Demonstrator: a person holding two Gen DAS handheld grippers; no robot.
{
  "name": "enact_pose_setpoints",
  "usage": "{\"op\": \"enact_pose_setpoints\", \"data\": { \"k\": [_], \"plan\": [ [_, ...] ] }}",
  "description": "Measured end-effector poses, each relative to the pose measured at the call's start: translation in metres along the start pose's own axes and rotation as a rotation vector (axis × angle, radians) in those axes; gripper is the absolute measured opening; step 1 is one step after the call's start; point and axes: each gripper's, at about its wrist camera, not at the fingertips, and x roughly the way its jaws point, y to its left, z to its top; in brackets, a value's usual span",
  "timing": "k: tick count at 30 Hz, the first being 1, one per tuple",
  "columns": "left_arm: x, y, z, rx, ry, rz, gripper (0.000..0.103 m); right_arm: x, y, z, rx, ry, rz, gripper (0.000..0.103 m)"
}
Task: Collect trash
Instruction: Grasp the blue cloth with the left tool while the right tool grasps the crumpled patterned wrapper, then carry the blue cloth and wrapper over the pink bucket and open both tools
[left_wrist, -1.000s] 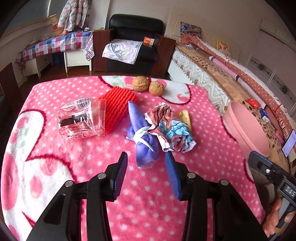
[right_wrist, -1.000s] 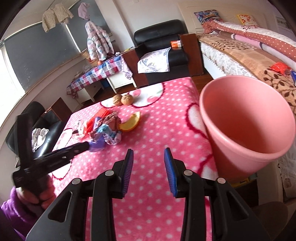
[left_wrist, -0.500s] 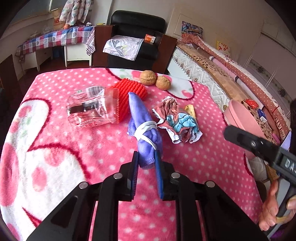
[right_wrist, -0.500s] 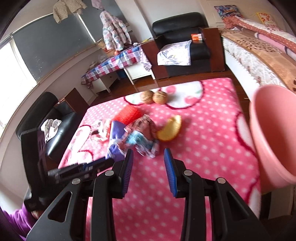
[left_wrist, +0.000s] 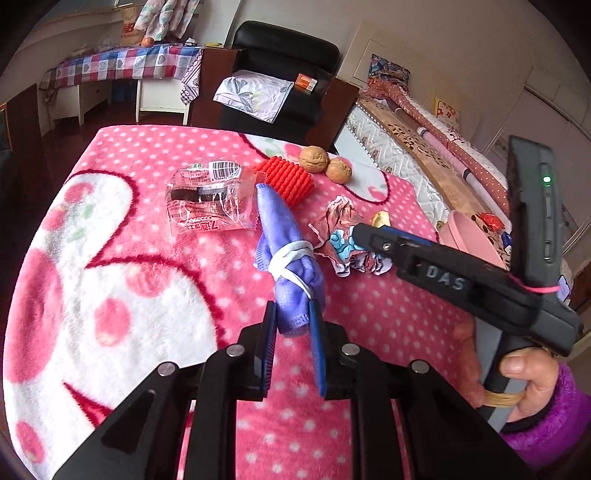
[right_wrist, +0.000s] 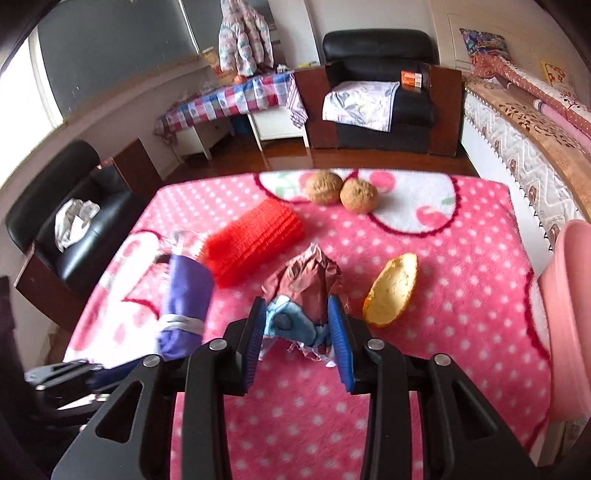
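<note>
Pick-up step, both hands at work. Left gripper (left_wrist: 292, 325) is clamped on the near end of the purple rolled cloth (left_wrist: 286, 243), which is bound with a white band and lies lengthwise on the pink dotted blanket (left_wrist: 147, 295); most of the roll rests on the fabric — not lifted, as far as I can tell.

Right gripper (right_wrist: 297, 332) straddles the crumpled wrapper (right_wrist: 306, 295): jaws apart, one pad on each side, paper between them but not pinched. It looks about to close.

Also on the blanket: clear plastic packet (left_wrist: 207, 201) and red ribbed item (right_wrist: 253, 242) beside the far end of the cloth, orange peel (right_wrist: 391, 290) just right of the wrapper, two walnuts (right_wrist: 341, 190) at the far edge. Pink bin (right_wrist: 567, 314) stands off the right edge of the blanket.

Judgement — early in the task; nothing visibly in the bin. Next move calls for the right jaws to shut on the wrapper, low enough to catch its bulk rather than a loose corner, then lift and carry right to the bin. The cloth needs a clean lift; its long free end may drag the packet.
</note>
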Motion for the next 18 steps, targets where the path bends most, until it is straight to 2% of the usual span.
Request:
{"op": "enact_pose_setpoints", "data": {
  "k": [6, 8, 18],
  "plan": [
    [0.004, 0.000, -0.004, -0.007, 0.021, -0.006, 0.016, 0.000, 0.002, -0.005, -0.040, -0.013, -0.027, 0.035],
    [0.003, -0.001, -0.006, -0.002, 0.020, -0.009, 0.016, -0.002, -0.003, -0.006, -0.030, -0.016, -0.042, 0.020],
    [-0.012, -0.016, -0.006, 0.035, -0.014, -0.033, 0.016, -0.038, -0.022, -0.017, 0.035, -0.047, 0.026, 0.016]
  ]
}}
